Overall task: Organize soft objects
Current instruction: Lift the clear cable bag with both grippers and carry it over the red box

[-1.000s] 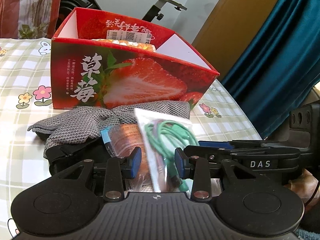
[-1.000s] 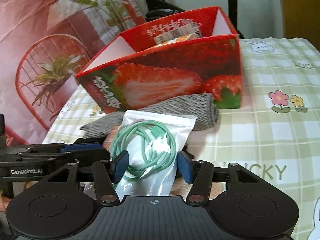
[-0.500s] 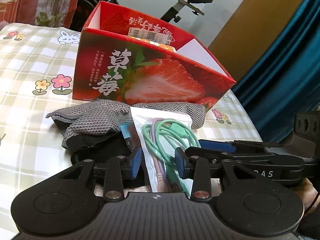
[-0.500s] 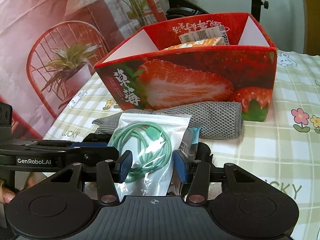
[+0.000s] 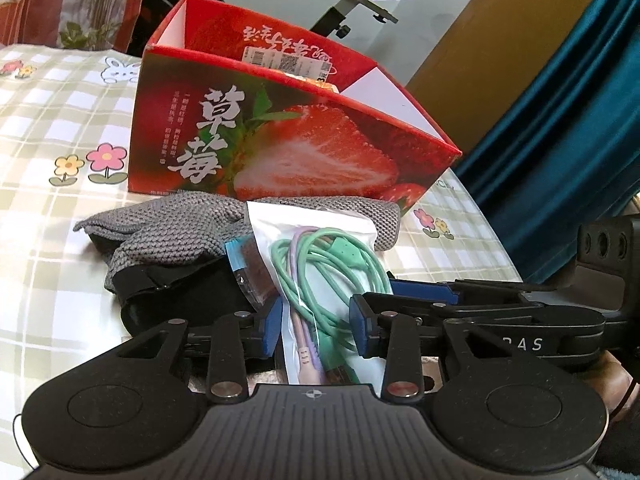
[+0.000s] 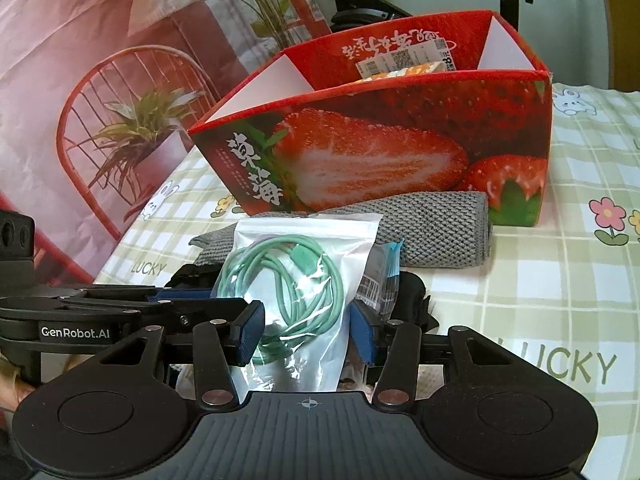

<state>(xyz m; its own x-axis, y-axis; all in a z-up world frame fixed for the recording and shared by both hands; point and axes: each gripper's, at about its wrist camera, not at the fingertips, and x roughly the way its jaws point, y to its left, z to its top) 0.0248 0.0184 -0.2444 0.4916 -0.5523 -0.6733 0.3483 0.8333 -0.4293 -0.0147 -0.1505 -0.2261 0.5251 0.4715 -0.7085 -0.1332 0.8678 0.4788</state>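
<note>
A clear zip bag with green and purple cables [image 5: 320, 264] stands upright between the fingers of both grippers; it also shows in the right wrist view [image 6: 296, 280]. My left gripper [image 5: 316, 330] and right gripper [image 6: 306, 336] each hold it from opposite sides, jaws partly closed on the bag. Behind it lie a grey knit cloth [image 5: 180, 228] [image 6: 432, 228], a black soft item [image 5: 180, 296] and a blue-edged packet [image 5: 248, 276] [image 6: 380, 276]. A red strawberry box [image 5: 288, 140] [image 6: 380, 152] stands behind them, open at the top, with packets inside.
The table has a green checked cloth with flower prints [image 5: 48, 128] [image 6: 560, 280]. An exercise bike [image 5: 360, 4] and a blue curtain [image 5: 560, 100] are beyond the table. A backdrop with a red chair picture [image 6: 100, 100] is to the left in the right wrist view.
Both grippers have risen with the cable bag and moved closer to the strawberry box. The bag stands more upright between them.
</note>
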